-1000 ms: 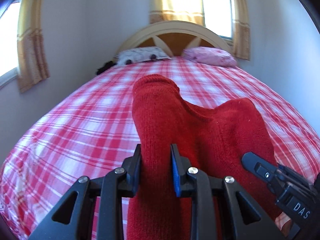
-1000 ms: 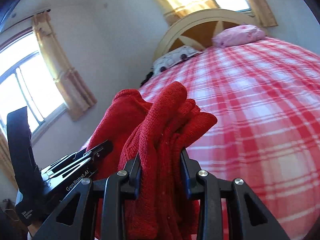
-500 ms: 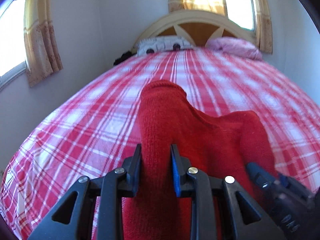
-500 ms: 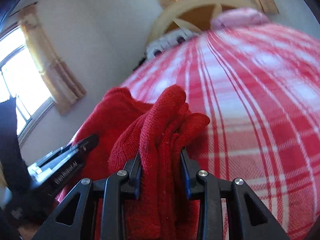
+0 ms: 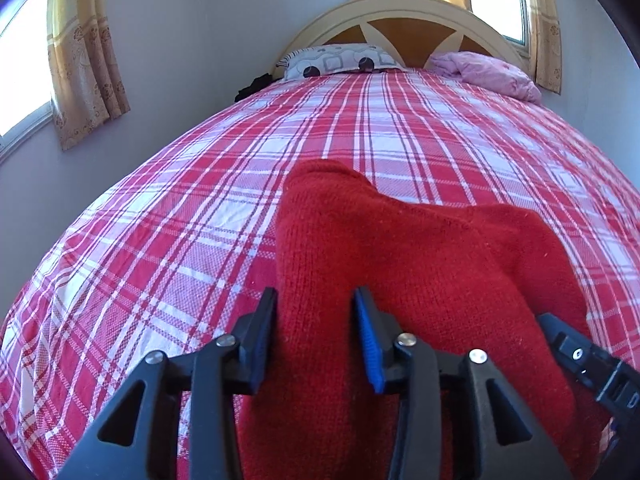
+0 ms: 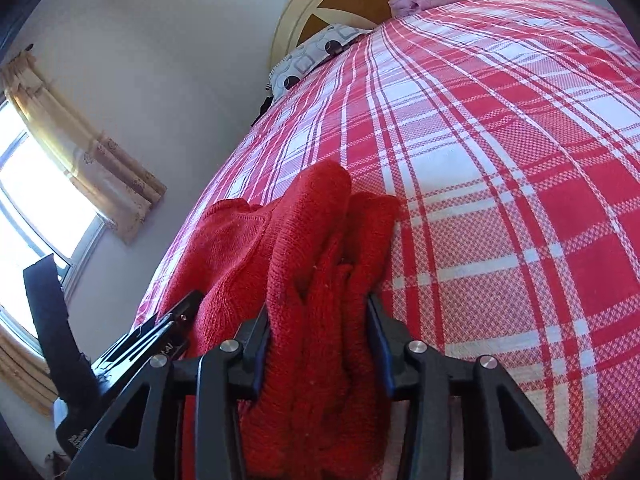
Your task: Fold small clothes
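Left wrist view: left gripper [image 5: 315, 312] fingers clamped on red sweater [image 5: 420, 264], sweater stretched over checked bed [image 5: 200, 220], pillows [image 5: 336, 62] at headboard, right wrist view: right gripper [image 6: 319, 320] fingers pinched a bunched sweater fold [image 6: 320, 248], left gripper beside it.

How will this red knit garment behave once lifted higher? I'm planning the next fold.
Probably floppy: the red knit garment bunches into soft ridges inside the right hand-held gripper. Likely not slippery, since the coarse knit sits pinched in the left hand-held gripper. Its thick weave suggests some weight, so it may sag onto the plaid bedspread.
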